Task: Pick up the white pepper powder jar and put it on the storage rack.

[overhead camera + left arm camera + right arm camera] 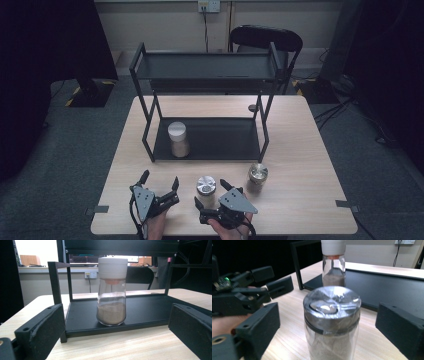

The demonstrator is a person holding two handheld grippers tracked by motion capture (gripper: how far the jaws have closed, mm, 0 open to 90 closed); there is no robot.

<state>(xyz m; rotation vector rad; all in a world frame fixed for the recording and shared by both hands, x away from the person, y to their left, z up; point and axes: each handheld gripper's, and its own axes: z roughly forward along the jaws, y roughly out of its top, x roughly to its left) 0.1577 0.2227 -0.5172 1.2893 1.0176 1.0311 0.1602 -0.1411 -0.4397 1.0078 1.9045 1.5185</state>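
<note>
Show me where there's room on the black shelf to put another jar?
The lower shelf is bare from the white-lidded jar at its left end across to the right posts. The top shelf looks bare too. It is crowded at the table's front edge, where the steel-lidded jar stands between the open left gripper and right gripper, with another jar to its right.

Both grippers sit at the near edge of the table [300, 165]. The left gripper [160, 182] has its jaws spread wide, and the right gripper [210, 192], just beside it, is likewise spread.
</note>
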